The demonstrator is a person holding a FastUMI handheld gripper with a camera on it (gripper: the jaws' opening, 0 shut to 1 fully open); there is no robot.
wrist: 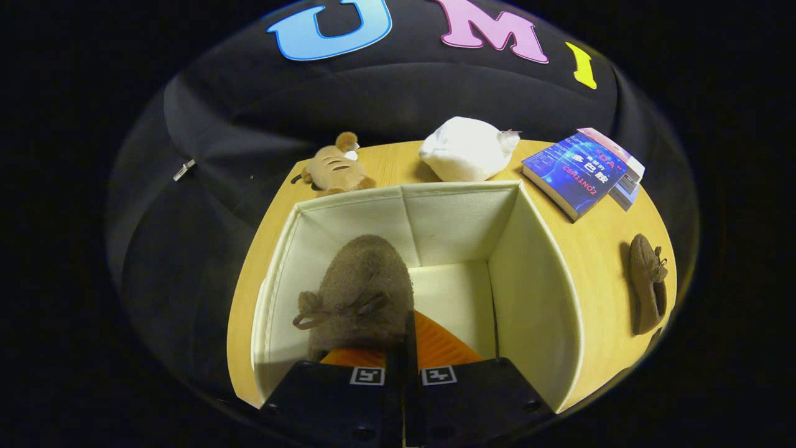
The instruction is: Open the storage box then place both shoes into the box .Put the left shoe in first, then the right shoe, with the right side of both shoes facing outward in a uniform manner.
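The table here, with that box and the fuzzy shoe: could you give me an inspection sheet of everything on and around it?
Surface: round wooden table, well lit.
Job's things: open cream storage box, lid not seen; one brown shoe held over the box's inside, toe pointing away; second brown shoe lying on the table beside the box.
Clutter: striped plush toy and white plush beyond the box; blue book on a smaller book, beyond the second shoe.
Grippers: hand-held gripper with orange fingers closed on the shoe's near end.
Cables: nothing seen.
Surroundings: black cloth booth wall behind the table.
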